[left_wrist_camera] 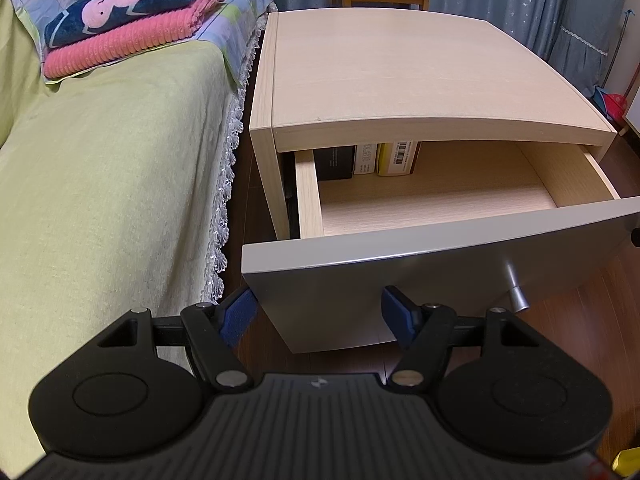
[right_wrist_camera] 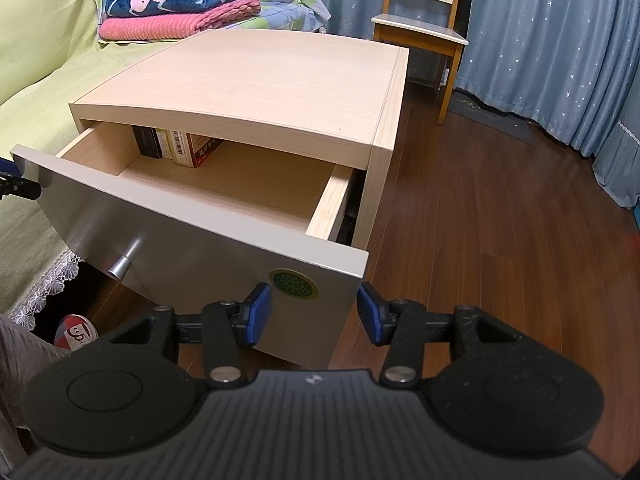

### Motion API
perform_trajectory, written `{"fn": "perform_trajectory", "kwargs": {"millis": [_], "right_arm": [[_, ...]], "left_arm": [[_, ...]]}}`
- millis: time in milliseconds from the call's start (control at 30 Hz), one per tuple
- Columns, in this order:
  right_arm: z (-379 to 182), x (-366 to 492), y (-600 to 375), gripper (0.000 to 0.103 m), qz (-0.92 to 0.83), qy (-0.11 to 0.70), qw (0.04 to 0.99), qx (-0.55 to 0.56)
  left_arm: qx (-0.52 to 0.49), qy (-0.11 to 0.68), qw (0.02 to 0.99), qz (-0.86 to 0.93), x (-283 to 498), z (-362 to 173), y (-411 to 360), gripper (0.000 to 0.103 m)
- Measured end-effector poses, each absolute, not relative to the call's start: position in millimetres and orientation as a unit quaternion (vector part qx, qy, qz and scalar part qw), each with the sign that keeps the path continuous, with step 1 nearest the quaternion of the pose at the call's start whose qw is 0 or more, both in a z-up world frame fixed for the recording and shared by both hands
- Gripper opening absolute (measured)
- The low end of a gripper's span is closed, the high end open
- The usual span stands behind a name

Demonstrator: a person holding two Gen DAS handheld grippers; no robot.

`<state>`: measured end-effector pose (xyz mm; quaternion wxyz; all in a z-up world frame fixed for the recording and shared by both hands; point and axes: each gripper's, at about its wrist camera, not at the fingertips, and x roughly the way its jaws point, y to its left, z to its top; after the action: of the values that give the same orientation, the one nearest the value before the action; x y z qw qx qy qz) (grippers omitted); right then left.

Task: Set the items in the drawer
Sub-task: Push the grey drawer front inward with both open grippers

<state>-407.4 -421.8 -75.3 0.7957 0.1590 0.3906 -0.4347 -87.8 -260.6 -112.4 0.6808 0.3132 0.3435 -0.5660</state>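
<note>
The pale wood nightstand (left_wrist_camera: 400, 76) has its drawer (left_wrist_camera: 432, 200) pulled out, with a grey front panel (left_wrist_camera: 400, 280) and a silver knob (left_wrist_camera: 516, 294). At the drawer's back stand a black box (left_wrist_camera: 334, 162), a white box (left_wrist_camera: 365, 159) and a yellow box (left_wrist_camera: 398, 158). My left gripper (left_wrist_camera: 318, 314) is open and holds nothing, just in front of the panel's lower left corner. My right gripper (right_wrist_camera: 314, 314) is open too, facing the panel's right corner (right_wrist_camera: 320, 280) by a green sticker (right_wrist_camera: 294, 284). The same boxes (right_wrist_camera: 176, 144) show in the right wrist view.
A bed with a green cover (left_wrist_camera: 100, 180) and lace trim runs along the nightstand's left, with folded blankets (left_wrist_camera: 132, 20) on it. A wooden chair (right_wrist_camera: 424, 28) and blue curtains (right_wrist_camera: 540, 40) stand behind. Wood floor (right_wrist_camera: 480, 220) lies to the right. A slipper (right_wrist_camera: 76, 332) lies under the bed's edge.
</note>
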Motion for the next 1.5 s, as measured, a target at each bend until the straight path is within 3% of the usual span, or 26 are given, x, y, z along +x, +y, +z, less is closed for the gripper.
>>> {"fn": "perform_trajectory", "kwargs": {"millis": [1500], "right_arm": [[-77,-394,-439,0.044,-0.449,0.386,0.79,0.157]], "left_arm": [[0.309,0.339,0.682,-0.569,-82,-113,-277,0.069]]}}
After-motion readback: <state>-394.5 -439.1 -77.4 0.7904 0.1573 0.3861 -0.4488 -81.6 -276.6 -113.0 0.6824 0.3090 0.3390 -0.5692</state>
